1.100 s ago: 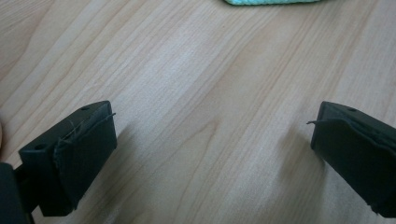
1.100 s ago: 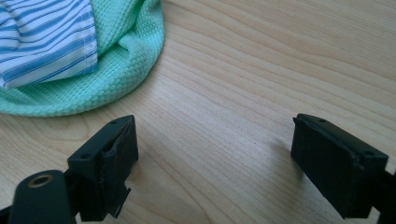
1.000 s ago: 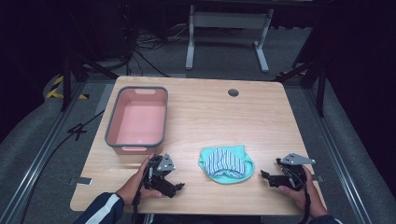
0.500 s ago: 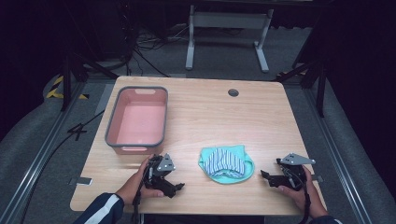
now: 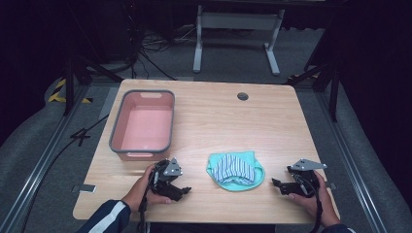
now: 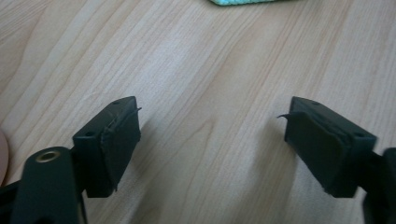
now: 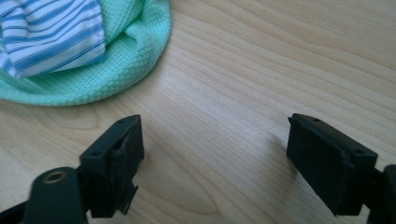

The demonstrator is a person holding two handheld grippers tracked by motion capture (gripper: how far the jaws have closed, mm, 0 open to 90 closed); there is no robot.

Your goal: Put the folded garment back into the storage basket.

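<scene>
At the near edge of the table, the left gripper and the right gripper are held low, one at each side of a small pile of cloths. Both sets of jaws stand apart with only bare wood between them, as is seen in the two gripper views; they have just been closing a little, yet nothing is caught by them. The pile is made up of a striped cloth laid on a green cloth, and it lies between the grippers, near the front edge, untouched. In the right gripper view the green hem is seen just ahead and to the left of the jaws; in the left gripper view only a sliver of it is seen at the top. Farther back and to the left, a pink bin is set, with nothing seen in it. The step in hand is judged to be the approach, before any grasp. For the next move, one gripper would likely have to be brought onto an edge of the pile and closed on it, so that the cloths can be lifted, perhaps toward the bin.
</scene>
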